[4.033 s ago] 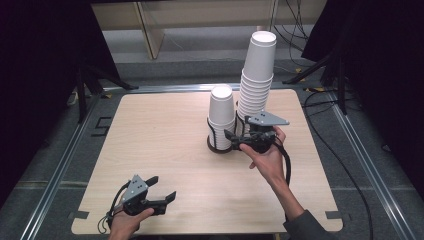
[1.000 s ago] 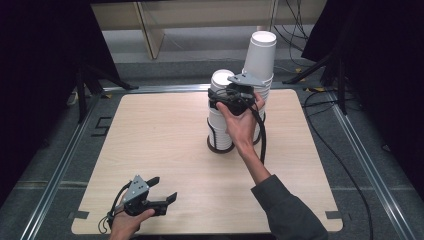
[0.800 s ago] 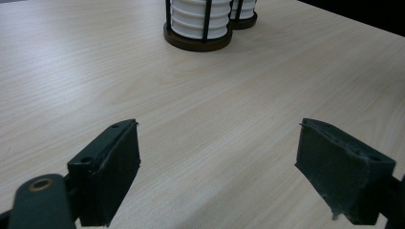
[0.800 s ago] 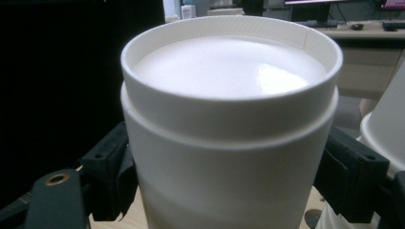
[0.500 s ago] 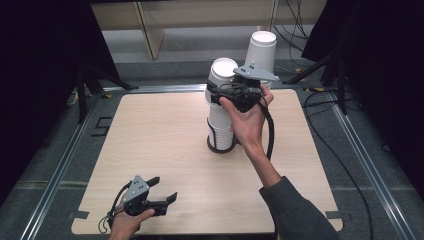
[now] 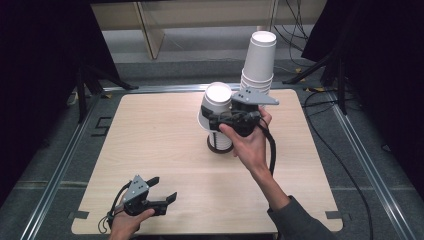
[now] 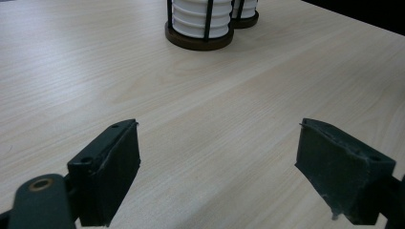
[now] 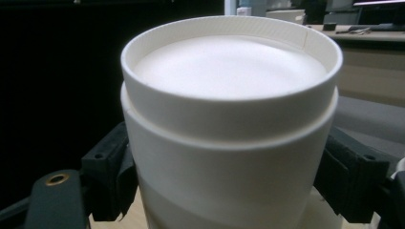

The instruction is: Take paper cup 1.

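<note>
Gripping a plain white cup (image 6: 216, 102), right gripper (image 6: 220, 119) (left gripper (image 6: 160, 192) gapes, unloaded).

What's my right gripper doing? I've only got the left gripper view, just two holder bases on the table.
Observer: The right gripper has its jaws around the top cups of the shorter stack, lifted and tilted.
Operator: Is it actually gripping them?
Observer: In the right gripper view both pads press the cup wall, an inverted cup on top.
Operator: How does the other stack look?
Observer: The taller stack stands behind it, reaching well above the gripper.
</note>
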Demonstrator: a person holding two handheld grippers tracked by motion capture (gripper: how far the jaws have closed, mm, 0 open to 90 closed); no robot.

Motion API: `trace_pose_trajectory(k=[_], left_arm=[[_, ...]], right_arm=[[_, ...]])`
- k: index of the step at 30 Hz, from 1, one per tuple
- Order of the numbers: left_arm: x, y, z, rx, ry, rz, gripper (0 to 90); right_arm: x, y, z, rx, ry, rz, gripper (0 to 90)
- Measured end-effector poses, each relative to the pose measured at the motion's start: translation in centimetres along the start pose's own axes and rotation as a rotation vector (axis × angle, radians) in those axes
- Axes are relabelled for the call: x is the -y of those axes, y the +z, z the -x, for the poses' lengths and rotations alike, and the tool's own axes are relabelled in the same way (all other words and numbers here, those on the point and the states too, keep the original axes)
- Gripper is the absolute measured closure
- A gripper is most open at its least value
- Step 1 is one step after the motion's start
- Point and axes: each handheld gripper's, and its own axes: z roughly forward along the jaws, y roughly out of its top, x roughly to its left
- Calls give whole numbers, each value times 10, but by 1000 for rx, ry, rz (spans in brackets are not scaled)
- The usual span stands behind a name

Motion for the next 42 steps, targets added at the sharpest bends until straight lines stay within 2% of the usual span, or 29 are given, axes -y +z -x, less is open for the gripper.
trace_pose_trajectory(k=[2, 4, 6, 9, 10, 12, 13, 15, 16, 17, 18, 23, 26, 30, 36, 41, 42], left_arm=[[0, 0, 0, 1, -7, 5, 143], [0, 0, 0, 1, 0, 1, 143], [0, 0, 0, 1, 2, 0, 143], [-1, -1, -1, -3, 5, -1, 143], [-1, -1, -1, -4, 7, -1, 143], [-1, -2, -1, -14, 11, -10, 143], [-1, 0, -1, -5, 4, 5, 143], [0, 0, -1, -5, 7, 6, 143], [0, 0, -1, -9, 14, 1, 143], [-1, -1, 0, -13, 19, -4, 143], [-1, -1, 0, -13, 20, -5, 143], [-1, -1, 3, -12, 41, 3, 143], [-1, -2, 2, -8, 52, 4, 143], [-1, -2, 2, -7, 48, 4, 143], [-1, -1, 4, -3, 40, 14, 143], [-1, -2, 4, -4, 39, 9, 143], [-1, -2, 4, -5, 39, 10, 143]], right_arm=[[9, 0, -1, -14, -26, -10, 194], [17, -1, -4, -38, -9, -25, 194], [25, -1, -4, -40, -24, -29, 194], [34, -1, -5, -56, -9, -38, 194], [36, -1, -4, -47, -27, -44, 194], [43, -1, -5, -72, -4, -56, 194], [46, -1, -5, -70, 2, -66, 194], [52, 1, -3, -72, -18, -59, 193], [59, 4, -3, -88, -7, -57, 193], [59, 4, -3, -88, -7, -57, 193], [61, 3, -3, -84, -6, -85, 193], [80, 6, -2, -107, -12, -111, 193], [96, 7, -1, -123, -1, -147, 193], [104, 7, -1, -133, 25, -169, 193], [114, 7, 1, -142, 8, -178, 193], [121, 8, -3, -164, 18, -196, 192], [123, 8, -2, -169, 6, -194, 192]])
